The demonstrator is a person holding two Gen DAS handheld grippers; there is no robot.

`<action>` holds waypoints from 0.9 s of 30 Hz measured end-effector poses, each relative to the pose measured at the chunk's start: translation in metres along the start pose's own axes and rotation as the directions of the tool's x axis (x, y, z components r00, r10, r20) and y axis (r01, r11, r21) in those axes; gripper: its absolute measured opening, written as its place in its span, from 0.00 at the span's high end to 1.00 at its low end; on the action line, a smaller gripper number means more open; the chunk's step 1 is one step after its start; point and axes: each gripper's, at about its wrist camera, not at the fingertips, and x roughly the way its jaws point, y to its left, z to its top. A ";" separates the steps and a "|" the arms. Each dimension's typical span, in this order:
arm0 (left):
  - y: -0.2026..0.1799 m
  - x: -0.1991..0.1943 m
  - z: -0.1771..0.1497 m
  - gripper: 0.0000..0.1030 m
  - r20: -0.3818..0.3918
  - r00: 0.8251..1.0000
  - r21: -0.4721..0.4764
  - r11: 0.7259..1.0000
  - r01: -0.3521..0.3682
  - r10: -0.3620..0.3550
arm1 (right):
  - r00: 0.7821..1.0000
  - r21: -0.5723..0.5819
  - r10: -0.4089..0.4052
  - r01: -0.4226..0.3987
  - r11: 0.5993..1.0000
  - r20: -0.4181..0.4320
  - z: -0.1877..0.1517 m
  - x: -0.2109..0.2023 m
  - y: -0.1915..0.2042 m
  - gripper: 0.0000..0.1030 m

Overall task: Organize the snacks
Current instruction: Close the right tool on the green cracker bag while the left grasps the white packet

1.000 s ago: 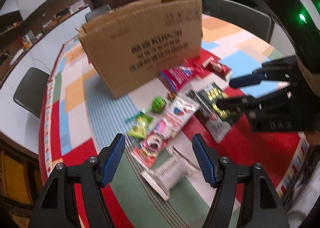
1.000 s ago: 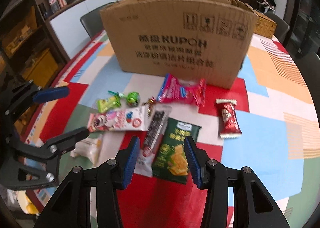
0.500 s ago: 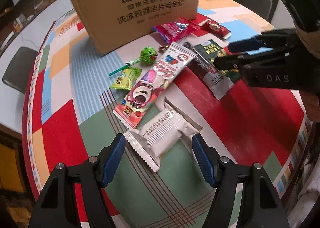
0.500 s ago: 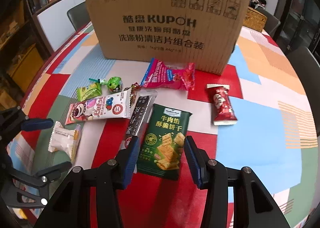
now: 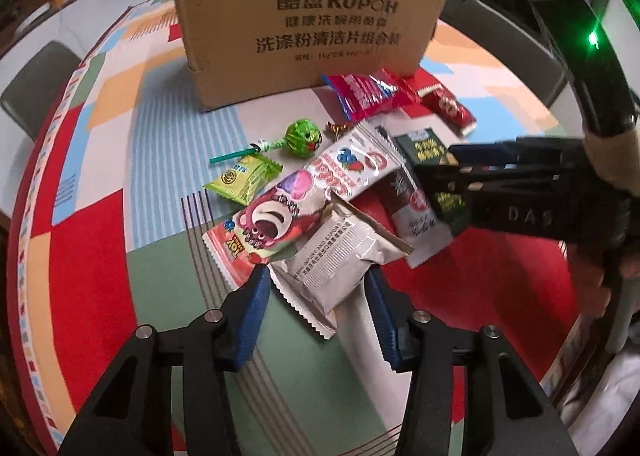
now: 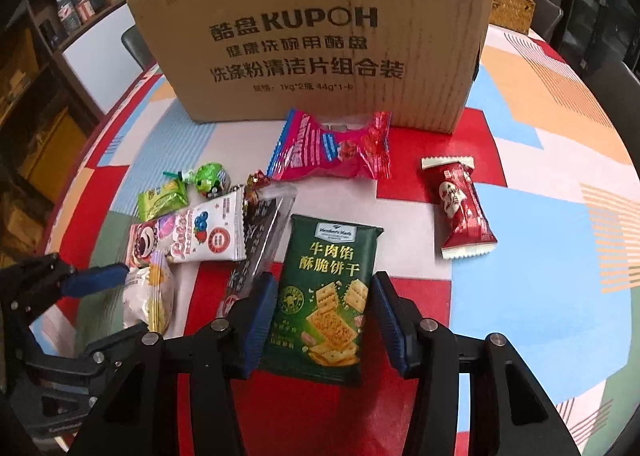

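Both hand-held grippers are sitting lower over the snacks than a second ago, and the cardboard box point(image 6: 316, 35) is now filling more of each view. Since then the left hand-held gripper point(image 5: 316, 296) has dropped to straddle the white pillow pack point(image 5: 340, 260), and its jaws are closing with the pack between them; the blue pads look just beside the wrapper's edges, and whether they are pressing yet is hard to tell. The right hand-held gripper point(image 6: 322, 320) is standing at a middling width around the lower half of the green cracker bag point(image 6: 328, 296), its jaws easing slightly apart, pads flanking the bag without clearly pinching it.

Each tool is probably straddling one packet so that both can be lifted together into the box, which is standing upright at the far side of the counter point(image 6: 540, 223).

Snacks are lying flat in a loose cluster in front of the box: a pink bear-print pouch point(image 5: 304, 199) overlapping the white pack, a green lollipop point(image 5: 302, 137), a small lime sachet point(image 5: 244, 179), a magenta bag point(image 6: 332, 147) and a red bar point(image 6: 460, 207) lying apart.
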 end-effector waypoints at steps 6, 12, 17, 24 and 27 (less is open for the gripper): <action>0.006 0.004 0.004 0.53 0.016 0.999 -0.108 0.993 0.044 -0.042 | 0.999 -0.035 -0.034 0.034 0.999 0.002 0.004 0.005 0.007 0.49; 0.004 0.003 0.007 0.63 0.040 0.998 -0.157 0.986 0.049 -0.043 | 0.997 -0.102 -0.077 0.079 0.992 0.021 0.003 0.008 0.021 0.47; -0.002 0.002 0.008 0.74 0.043 0.998 -0.183 0.982 0.054 -0.047 | 0.998 -0.073 -0.054 0.056 0.996 0.020 0.001 0.004 0.013 0.56; -0.010 -0.007 0.007 0.75 0.063 0.997 -0.196 0.978 0.065 -0.053 | 1.000 -0.029 -0.022 0.022 0.999 0.012 -0.005 -0.006 -0.003 0.56; -0.013 -0.014 0.008 0.78 0.079 0.996 -0.191 0.980 0.057 -0.043 | 0.999 -0.030 -0.018 0.019 0.999 0.032 -0.008 -0.016 -0.006 0.56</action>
